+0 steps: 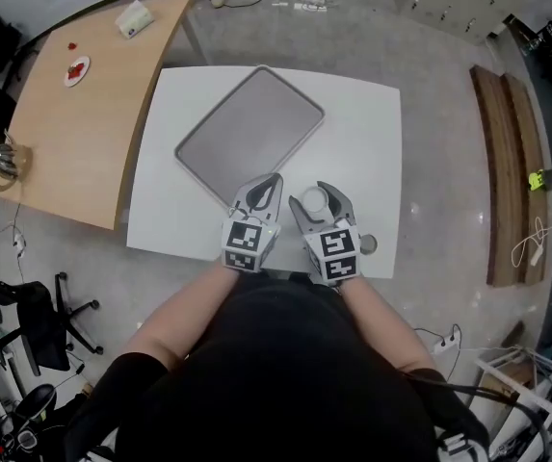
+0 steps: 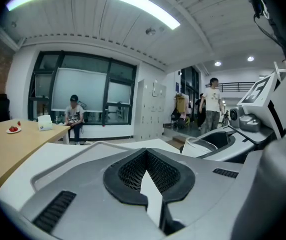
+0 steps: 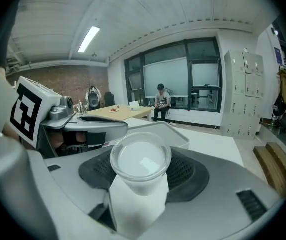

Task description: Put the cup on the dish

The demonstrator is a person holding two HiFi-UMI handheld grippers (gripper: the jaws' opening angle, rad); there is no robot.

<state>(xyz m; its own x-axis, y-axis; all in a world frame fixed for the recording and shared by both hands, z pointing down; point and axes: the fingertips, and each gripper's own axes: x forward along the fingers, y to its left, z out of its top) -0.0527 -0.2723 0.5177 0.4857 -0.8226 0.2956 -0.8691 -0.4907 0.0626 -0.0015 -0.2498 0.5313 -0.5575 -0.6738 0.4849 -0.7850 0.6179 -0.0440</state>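
A white cup (image 1: 315, 200) sits between the jaws of my right gripper (image 1: 317, 196), which is shut on it near the white table's front edge. In the right gripper view the cup (image 3: 140, 165) fills the space between the dark pads, mouth toward the camera. The dish is a grey rectangular tray (image 1: 249, 127) lying empty on the table, just beyond both grippers. My left gripper (image 1: 267, 185) is shut with nothing in it, its tip at the tray's near edge; its pads (image 2: 133, 173) meet. The left gripper view also shows the cup (image 2: 206, 145) to the right.
The white table (image 1: 367, 142) has a small round grey object (image 1: 367, 244) by its front right edge. A wooden table (image 1: 73, 133) at left carries a plate of red items (image 1: 76, 70), a box (image 1: 133, 19) and a kettle (image 1: 4, 160). Wooden planks (image 1: 507, 162) lie on the floor to the right.
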